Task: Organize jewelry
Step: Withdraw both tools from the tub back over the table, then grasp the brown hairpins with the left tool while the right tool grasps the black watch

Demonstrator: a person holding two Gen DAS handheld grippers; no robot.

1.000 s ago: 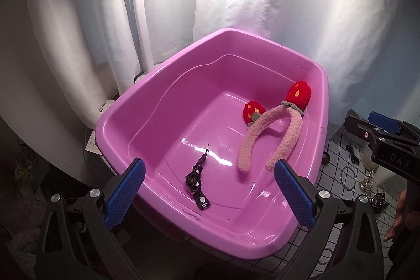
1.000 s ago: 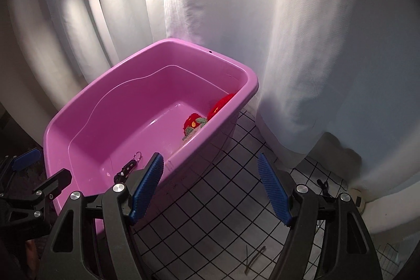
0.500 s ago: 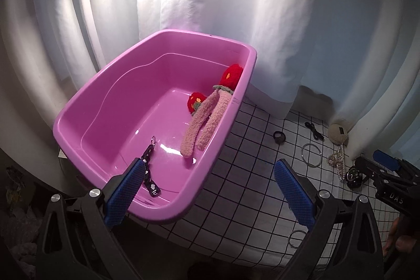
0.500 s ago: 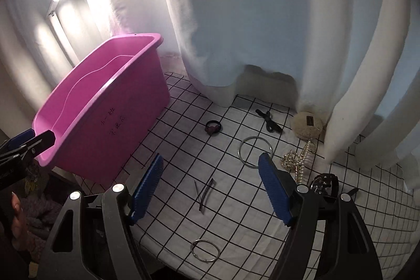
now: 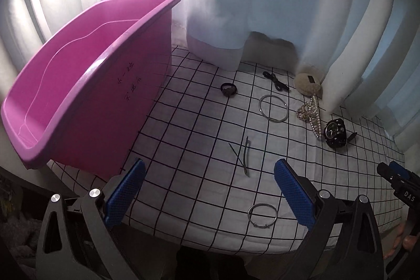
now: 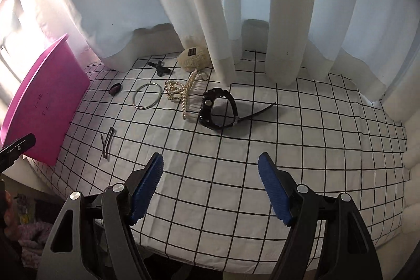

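Jewelry lies on a white cloth with a black grid [image 5: 183,138]. A black watch [image 6: 219,109] lies beyond my open, empty right gripper [image 6: 210,188]; it also shows in the left wrist view [image 5: 334,133]. A pearl hair claw [image 6: 183,91], a silver bangle [image 6: 147,96], a dark hair tie [image 6: 115,89], a black bow clip [image 6: 158,68] and hairpins [image 6: 107,141] lie left of it. My left gripper [image 5: 210,190] is open and empty above a small silver bangle [image 5: 262,215] and the hairpins [image 5: 242,155]. The pink tub [image 5: 78,75] stands at the left.
White curtains [image 6: 223,4] hang along the back of the cloth. A beige fuzzy pad [image 5: 307,83] lies against them. The cloth's front edge drops off just below both grippers. The other gripper's tip [image 5: 399,181] shows at the right of the left wrist view.
Both grippers have swung right, away from the pink tub and over the gridded cloth. The tub's inside has left view; the watch and pearl claw now lie ahead of the right gripper.
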